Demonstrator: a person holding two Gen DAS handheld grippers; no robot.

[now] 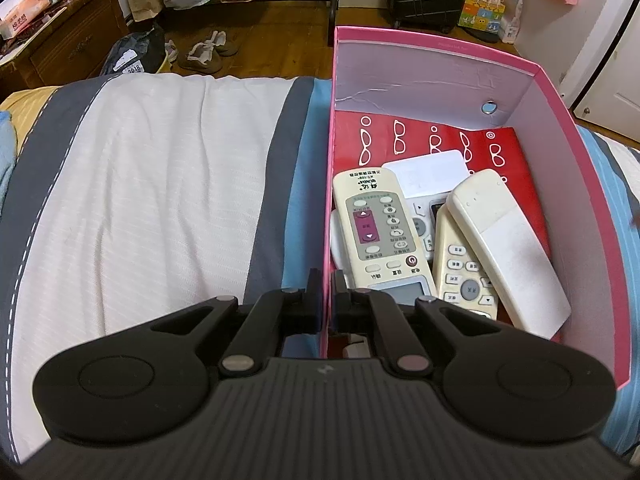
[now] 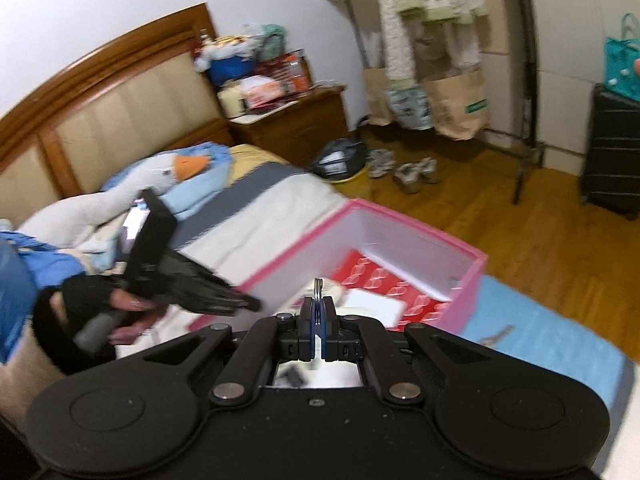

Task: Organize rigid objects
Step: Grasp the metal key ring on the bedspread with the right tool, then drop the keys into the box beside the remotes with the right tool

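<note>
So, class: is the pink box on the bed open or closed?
Open. The pink box has no lid on it; its white inner walls show, and the remote controls lying inside are visible from above.

A home bedroom: a bed (image 2: 280, 200) with wooden headboard (image 2: 100, 92), nightstand (image 2: 296, 124), hanging clothes (image 2: 428, 12).
</note>
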